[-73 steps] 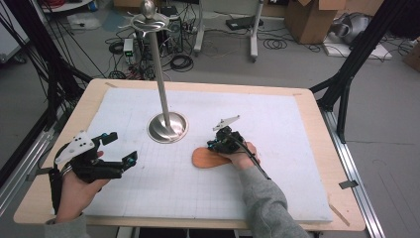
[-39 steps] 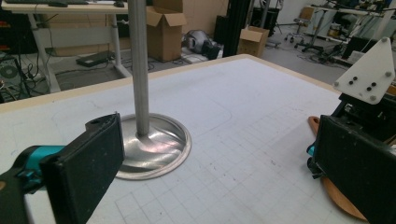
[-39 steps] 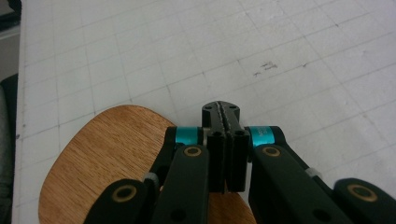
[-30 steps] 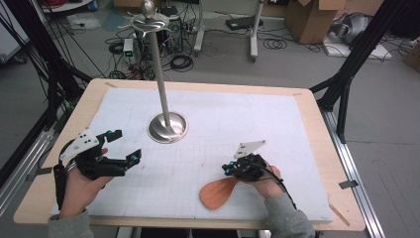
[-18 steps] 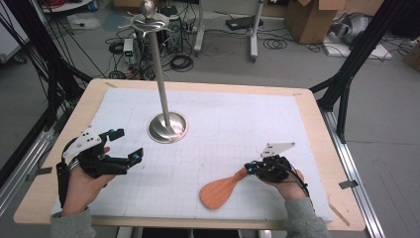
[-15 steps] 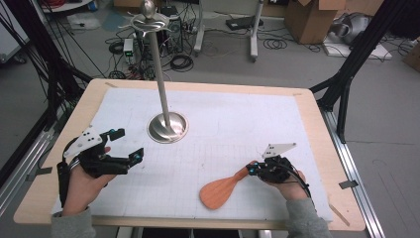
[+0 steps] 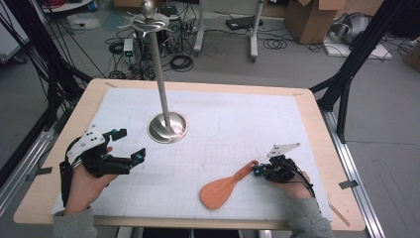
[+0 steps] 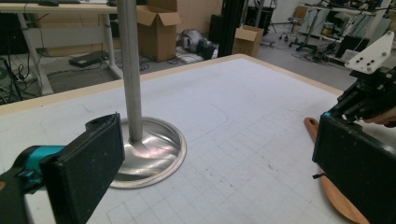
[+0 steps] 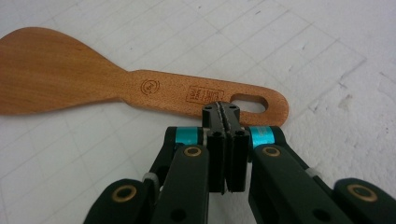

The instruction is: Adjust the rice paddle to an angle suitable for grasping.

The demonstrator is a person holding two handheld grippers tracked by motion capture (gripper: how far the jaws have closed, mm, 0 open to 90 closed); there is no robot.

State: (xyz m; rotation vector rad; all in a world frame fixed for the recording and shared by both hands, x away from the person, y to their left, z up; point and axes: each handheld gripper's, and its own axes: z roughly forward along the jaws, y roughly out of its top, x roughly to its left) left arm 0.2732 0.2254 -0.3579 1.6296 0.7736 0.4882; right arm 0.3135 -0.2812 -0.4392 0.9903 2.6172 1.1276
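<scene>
Near the table's front edge, the wooden spatula (image 7: 225, 185) lies flat; the right gripper (image 9: 220, 112), jaws together, merely touches its handle, so hanging it on the stand (image 7: 167, 126) looks undone. The left gripper (image 7: 130, 147) waits, jaws apart.

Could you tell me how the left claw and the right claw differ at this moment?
The left claw has its jaws spread wide, with nothing between them; the right claw has its jaws pressed together. The left claw points toward the metal stand from the table's left side; the right claw sits at the handle end of the wooden spatula, by its hanging slot, near the front right. Both are black with teal fittings, each held in one hand.
</scene>
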